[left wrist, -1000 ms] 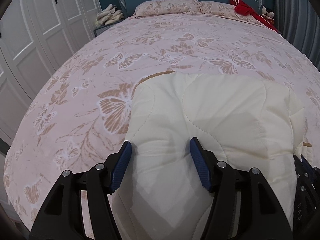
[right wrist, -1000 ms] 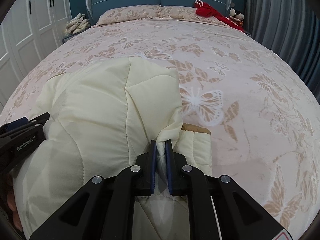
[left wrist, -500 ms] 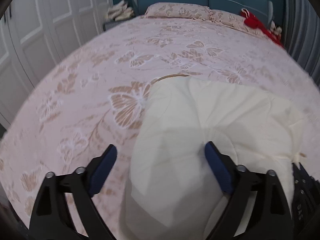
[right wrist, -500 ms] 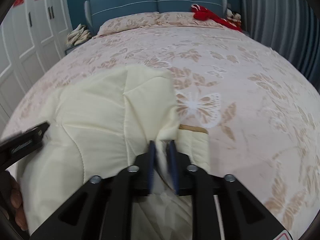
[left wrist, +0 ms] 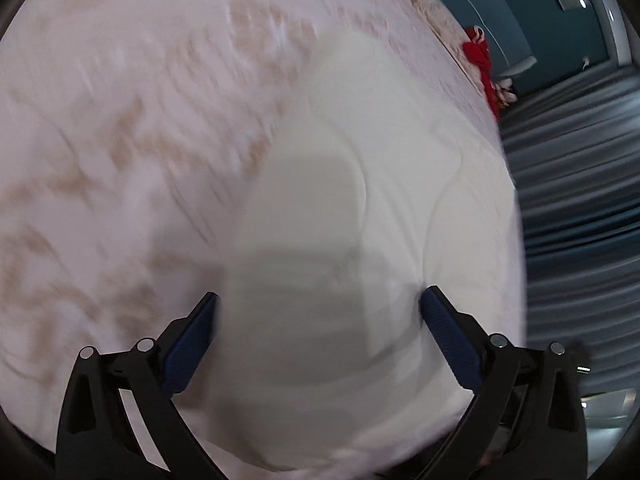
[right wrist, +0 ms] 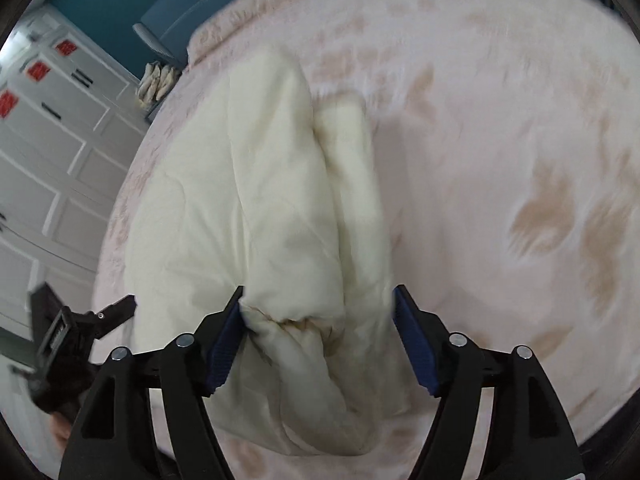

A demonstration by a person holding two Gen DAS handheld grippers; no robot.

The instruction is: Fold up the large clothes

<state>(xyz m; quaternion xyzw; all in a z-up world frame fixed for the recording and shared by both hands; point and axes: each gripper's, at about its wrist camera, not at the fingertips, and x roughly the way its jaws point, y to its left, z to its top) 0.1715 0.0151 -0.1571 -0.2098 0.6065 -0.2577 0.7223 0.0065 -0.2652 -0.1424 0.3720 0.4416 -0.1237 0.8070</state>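
A cream quilted jacket point(left wrist: 380, 160) lies folded on the pink floral bedspread point(left wrist: 120, 120). My left gripper point(left wrist: 320, 294) hovers just over its near end, jaws spread wide and still opening, blue pads clear of the cloth on both sides. In the right wrist view the jacket point(right wrist: 240, 200) shows a rolled sleeve fold running down between the jaws of my right gripper point(right wrist: 319, 289). Those jaws are opening and the cloth sits loose between them, brushing the left pad. The left gripper point(right wrist: 80, 328) appears at the lower left, beside the jacket's edge. Both views are blurred.
The bedspread point(right wrist: 500, 120) stretches wide to the right of the jacket. White wardrobe doors point(right wrist: 48, 152) stand along the bed's left side. A red item point(left wrist: 480, 56) lies near the headboard, and grey curtains point(left wrist: 580, 180) hang on the right.
The right gripper, earlier shut on a pinch of the jacket, has spread its jaws. The left jaws have widened further. Both cameras have rolled and swung, so the bed now looks tilted.
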